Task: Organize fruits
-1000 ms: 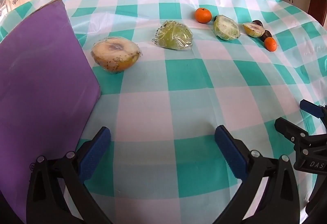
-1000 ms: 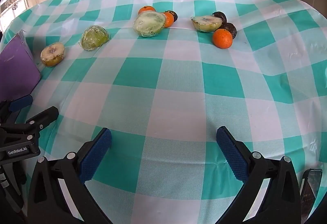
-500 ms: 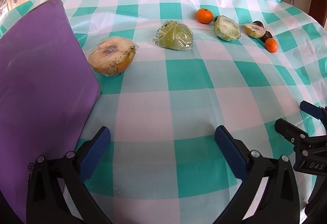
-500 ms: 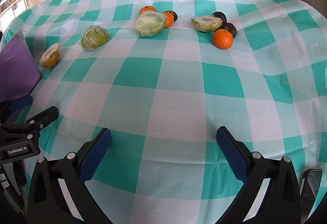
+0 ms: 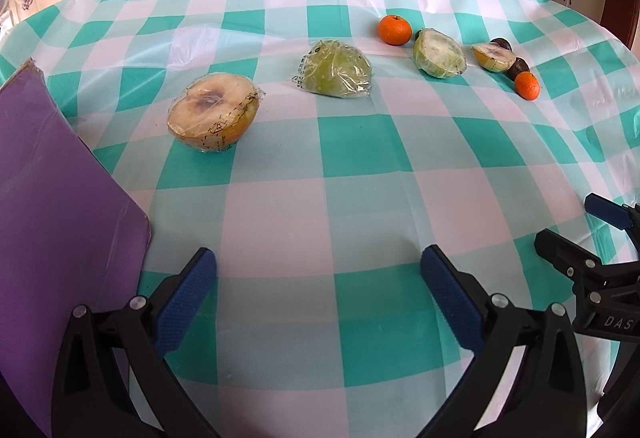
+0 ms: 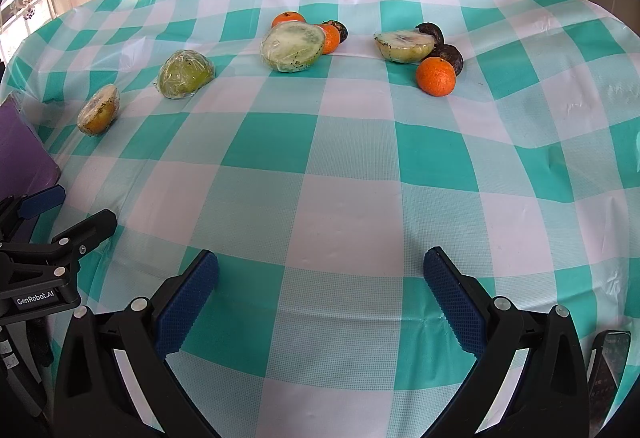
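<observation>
Several fruits lie across the far half of a checked tablecloth (image 5: 360, 198). From left to right: a wrapped yellow half fruit (image 5: 212, 116) (image 6: 99, 109), tilted, a wrapped green fruit (image 5: 336, 74) (image 6: 186, 74), a wrapped green half (image 5: 439, 53) (image 6: 293, 46) and a wrapped pale half (image 5: 493, 56) (image 6: 404, 45). Oranges (image 5: 395, 29) (image 6: 436, 76) and dark fruits (image 6: 452, 56) sit among them. My left gripper (image 5: 316, 270) (image 6: 72, 212) is open and holds nothing, well short of the yellow half. My right gripper (image 6: 322, 266) (image 5: 580, 230) is open too, near the front edge.
A purple mat (image 5: 48, 198) (image 6: 20, 150) lies at the table's left side, beside the left gripper. A dark phone (image 6: 608, 358) shows at the lower right. Bare cloth stretches between the grippers and the fruit row. Cabinets and a doorway stand beyond the table.
The wrapped yellow half fruit has tipped from cut face up to leaning toward the purple mat. The left wrist view has shifted slightly right. Both grippers stay open.
</observation>
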